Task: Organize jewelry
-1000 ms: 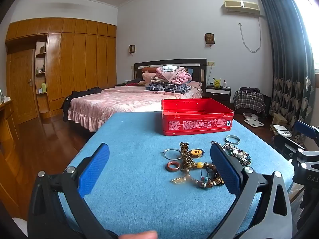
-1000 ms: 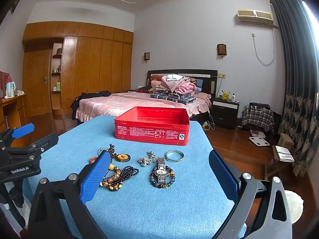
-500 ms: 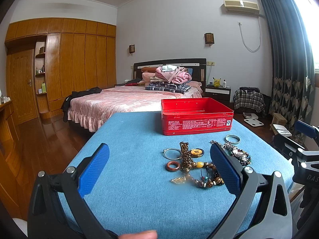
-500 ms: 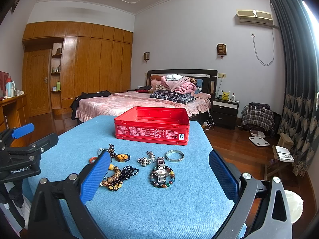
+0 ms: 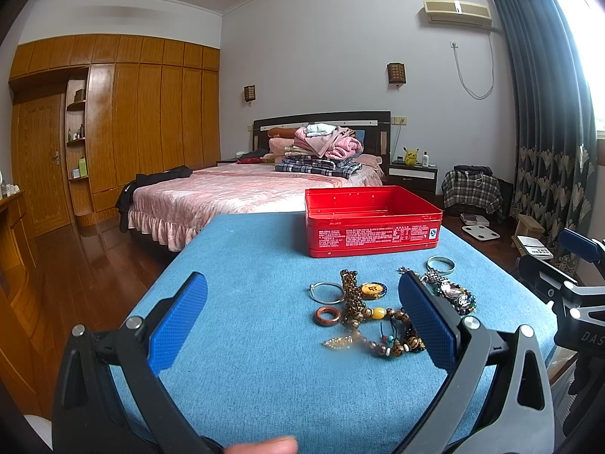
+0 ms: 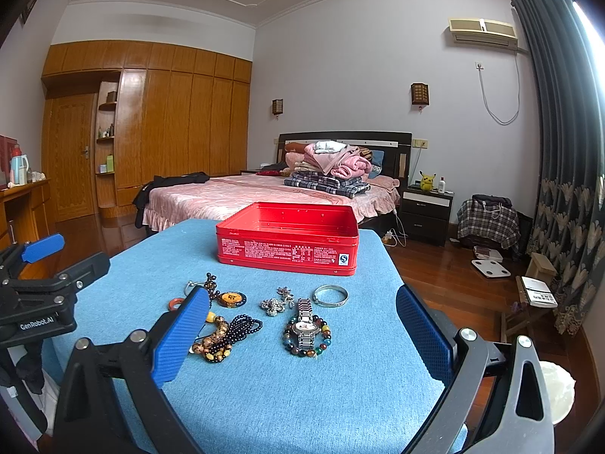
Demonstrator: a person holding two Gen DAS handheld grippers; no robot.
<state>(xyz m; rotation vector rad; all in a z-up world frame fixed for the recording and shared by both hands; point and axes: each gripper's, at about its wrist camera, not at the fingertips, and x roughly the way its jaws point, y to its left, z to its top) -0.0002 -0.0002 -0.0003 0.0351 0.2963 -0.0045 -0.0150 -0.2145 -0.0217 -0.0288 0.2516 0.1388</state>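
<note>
A: How far along is the sorting?

B: Hardly begun, I'd say. The red tin looks empty, and the watch, bangle and bead strings all lie on the blue surface just before it.

A: And the tongs?

B: Left tongs and right tongs both gape wide, holding nothing.

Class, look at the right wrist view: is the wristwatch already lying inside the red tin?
No. The wristwatch lies on the blue tablecloth, ringed by a multicoloured bead bracelet, well in front of the red tin.
</note>
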